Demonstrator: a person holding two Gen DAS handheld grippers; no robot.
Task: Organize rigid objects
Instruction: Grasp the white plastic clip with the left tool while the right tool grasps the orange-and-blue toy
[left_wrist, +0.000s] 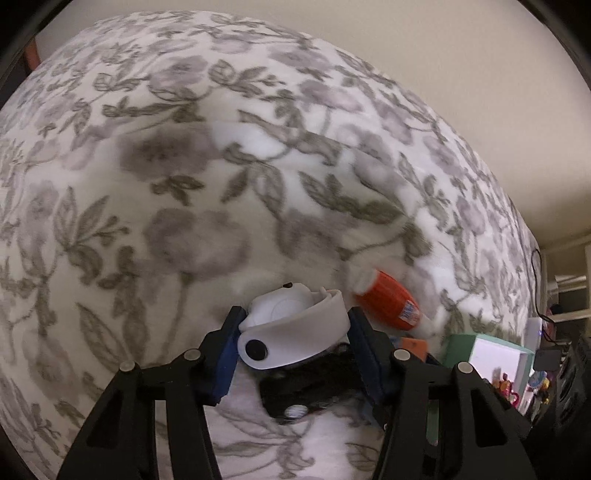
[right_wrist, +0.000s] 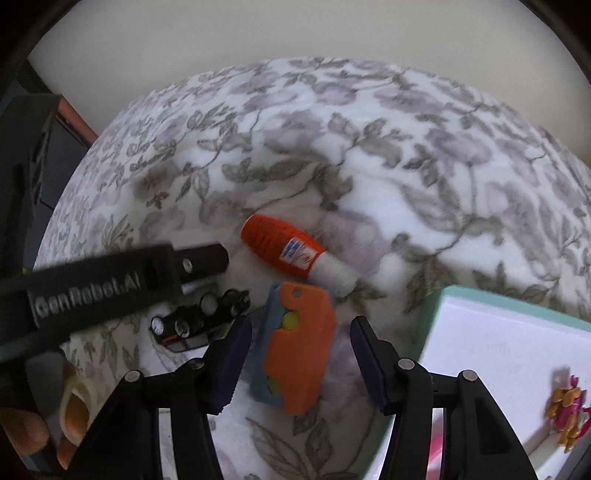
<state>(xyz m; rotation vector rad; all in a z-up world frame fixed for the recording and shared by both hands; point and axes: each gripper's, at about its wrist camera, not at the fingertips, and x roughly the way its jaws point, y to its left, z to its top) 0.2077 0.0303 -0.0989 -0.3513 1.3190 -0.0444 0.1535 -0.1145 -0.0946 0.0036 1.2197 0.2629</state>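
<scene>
Left tongs (left_wrist: 293, 345): clamped on the white wristband device (left_wrist: 291, 332), above a black toy car (left_wrist: 310, 391).
Right tongs (right_wrist: 301, 360): apart, straddling the orange and blue toy (right_wrist: 299, 350), pads not touching it.
Orange bottle (right_wrist: 284, 249): on the floral bedspread (right_wrist: 369, 147) just beyond the right tongs.
Mint-rimmed box (right_wrist: 480, 299): right of the right tongs.

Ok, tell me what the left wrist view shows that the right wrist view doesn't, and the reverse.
Only the left wrist view shows the white strapped device, which sits between the left gripper's pads.

Only the right wrist view shows the right gripper, its pads either side of the orange and blue toy with gaps, and a person's fingers.

Both show the orange bottle, the black toy car, the mint-edged box and the floral blanket.
</scene>
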